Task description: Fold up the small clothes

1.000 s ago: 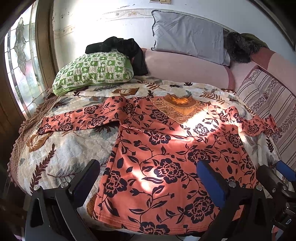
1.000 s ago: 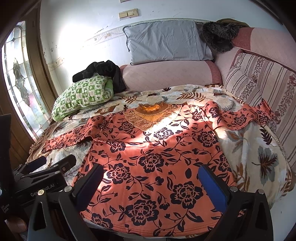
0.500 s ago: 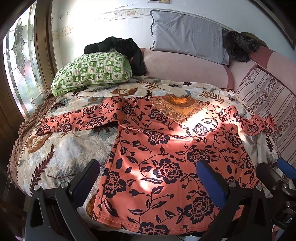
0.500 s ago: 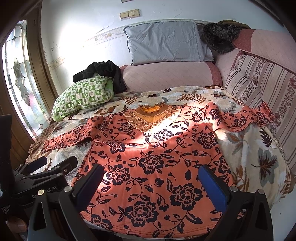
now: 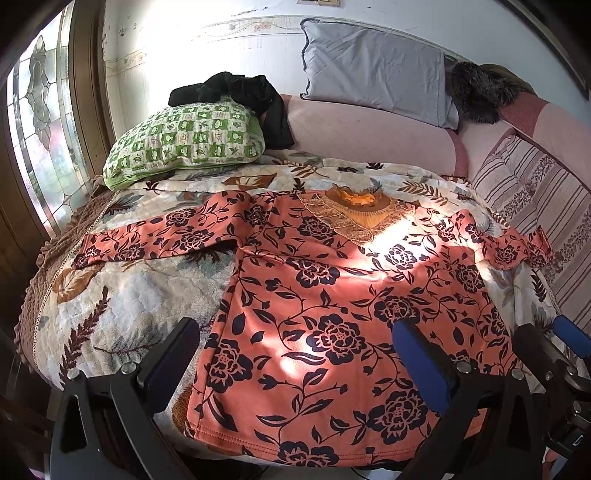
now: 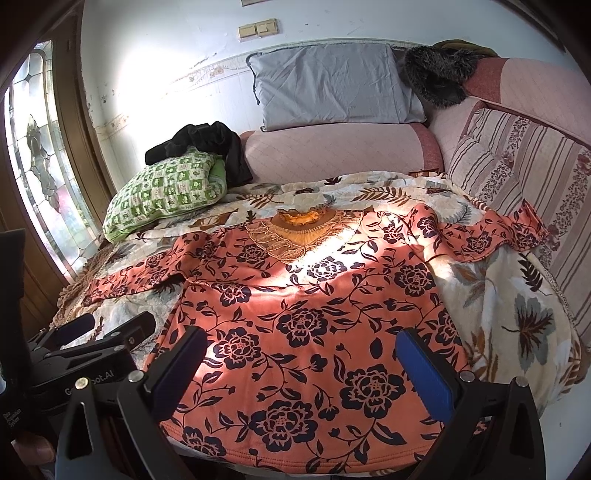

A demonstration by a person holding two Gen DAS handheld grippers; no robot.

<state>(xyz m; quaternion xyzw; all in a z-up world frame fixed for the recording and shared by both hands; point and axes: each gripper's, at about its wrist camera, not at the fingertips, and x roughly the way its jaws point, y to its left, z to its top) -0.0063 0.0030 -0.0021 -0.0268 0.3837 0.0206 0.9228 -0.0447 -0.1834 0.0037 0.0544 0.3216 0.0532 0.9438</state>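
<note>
Where the sun comes through the leaded glass window [image 5: 40,147] at far left, a bright patch falls across the bed. Brown fringed edge of the leaf-print bedspread [image 5: 110,295] hangs nearest the window. Green checked pillow [image 5: 184,144] sits at the head on that side, a black garment [image 5: 240,92] heaped on top and trailing down its right end.

Left gripper [image 5: 295,354]: jaws wide apart, holding nothing, poised over the near hem; its left finger is over bare bedspread, its right finger over fabric.

Orange floral top [image 5: 325,295] lies face up and flat on the bedspread, hem at the near edge, neckline with gold embroidered yoke toward the pillows. Left sleeve stretched straight out toward the window; right sleeve out toward the striped cushion [image 6: 517,166], its cuff rumpled and riding up against it.

Right gripper [image 6: 301,363]: likewise spread wide, empty, over the lower half of the top, both blue-padded fingers above the fabric. Seen from its camera, the left gripper sits just beside it at lower left.

Behind: pink bolster [image 6: 332,151] along the wall, grey pillow [image 6: 332,88] propped on it, a dark furry item [image 6: 439,77] at the corner. Light switches [image 6: 258,27] on the wall above.
</note>
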